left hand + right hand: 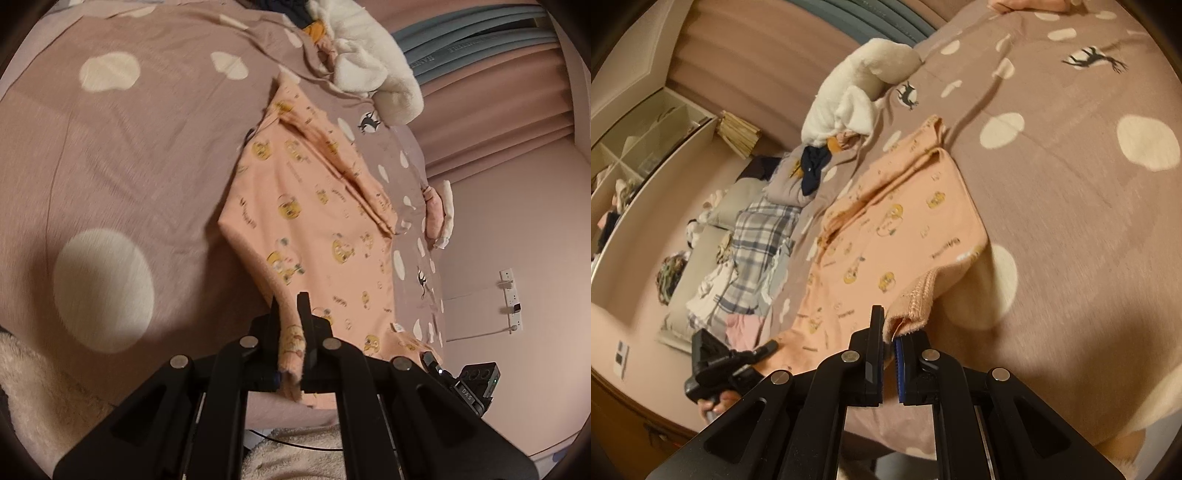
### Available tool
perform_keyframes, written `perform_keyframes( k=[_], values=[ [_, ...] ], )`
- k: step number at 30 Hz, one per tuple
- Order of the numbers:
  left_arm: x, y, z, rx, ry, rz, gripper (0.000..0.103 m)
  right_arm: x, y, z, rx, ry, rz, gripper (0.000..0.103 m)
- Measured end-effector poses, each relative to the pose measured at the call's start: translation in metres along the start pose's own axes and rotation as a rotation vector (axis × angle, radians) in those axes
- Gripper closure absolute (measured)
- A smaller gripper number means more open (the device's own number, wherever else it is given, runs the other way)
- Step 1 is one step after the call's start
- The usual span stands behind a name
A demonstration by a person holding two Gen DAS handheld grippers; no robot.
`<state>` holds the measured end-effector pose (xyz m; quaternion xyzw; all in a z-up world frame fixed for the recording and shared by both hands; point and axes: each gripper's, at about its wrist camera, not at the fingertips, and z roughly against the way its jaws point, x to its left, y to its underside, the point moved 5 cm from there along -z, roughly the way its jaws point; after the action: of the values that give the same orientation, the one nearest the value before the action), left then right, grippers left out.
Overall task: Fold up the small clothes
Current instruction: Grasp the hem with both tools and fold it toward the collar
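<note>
Your left gripper (290, 314) is clamped on a ribbed cuff of the peach garment (317, 221), cloth bunched between its fingers. Your right gripper (888, 332) pinches the other ribbed hem (916, 299) of that garment; its blue pad (898, 369) shows just behind the cloth. The near end of the garment is lifted off the bedspread (129, 166), the far end lying on it. Beyond the garment sits a white fleece piece (857, 99) with something dark and orange beside it, probably more clothes. Left of the garment in the right wrist view, a plaid cloth (757, 243) lies among a blurred heap.
</note>
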<state>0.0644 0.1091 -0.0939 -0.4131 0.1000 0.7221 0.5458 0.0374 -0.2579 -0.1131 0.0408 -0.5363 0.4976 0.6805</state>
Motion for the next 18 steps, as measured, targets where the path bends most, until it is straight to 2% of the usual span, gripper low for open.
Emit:
perform_keyframes(
  k=[18],
  values=[
    [-0.02,-0.036,-0.004,-0.052,0.038,0.004,0.101,0.019,-0.045,-0.005,-0.055,-0.02,0.032,0.096]
  ],
)
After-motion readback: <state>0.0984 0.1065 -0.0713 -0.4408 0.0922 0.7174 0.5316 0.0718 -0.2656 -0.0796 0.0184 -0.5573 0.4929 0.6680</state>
